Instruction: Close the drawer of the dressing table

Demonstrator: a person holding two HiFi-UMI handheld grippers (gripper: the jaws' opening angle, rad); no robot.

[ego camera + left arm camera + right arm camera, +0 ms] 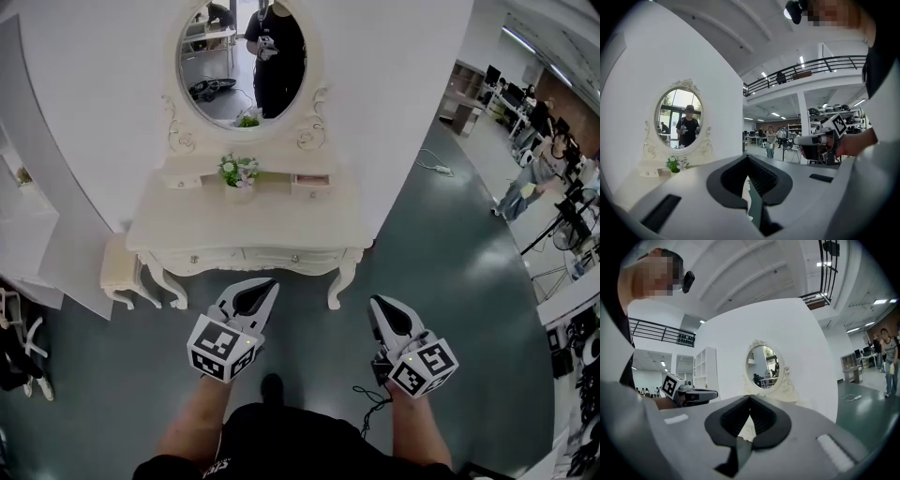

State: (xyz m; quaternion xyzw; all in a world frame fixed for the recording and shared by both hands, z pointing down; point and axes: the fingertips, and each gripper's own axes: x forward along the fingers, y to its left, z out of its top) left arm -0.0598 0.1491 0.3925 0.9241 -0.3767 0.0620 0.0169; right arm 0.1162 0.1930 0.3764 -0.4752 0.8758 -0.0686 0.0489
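Facing the dressing table from open floor, with left gripper and right gripper both pinched shut on nothing.

Only from the head view: small drawer at the tabletop's back right, right of the flower pot, pulled slightly out, front turned toward the person, long axis side to side along the wall. From the gripper views instead: oval mirror upright, each gripper beside the other, drawer hidden behind the gripper bodies. Bare floor before the table's front edge and wide to the right; stool crowding the left end.
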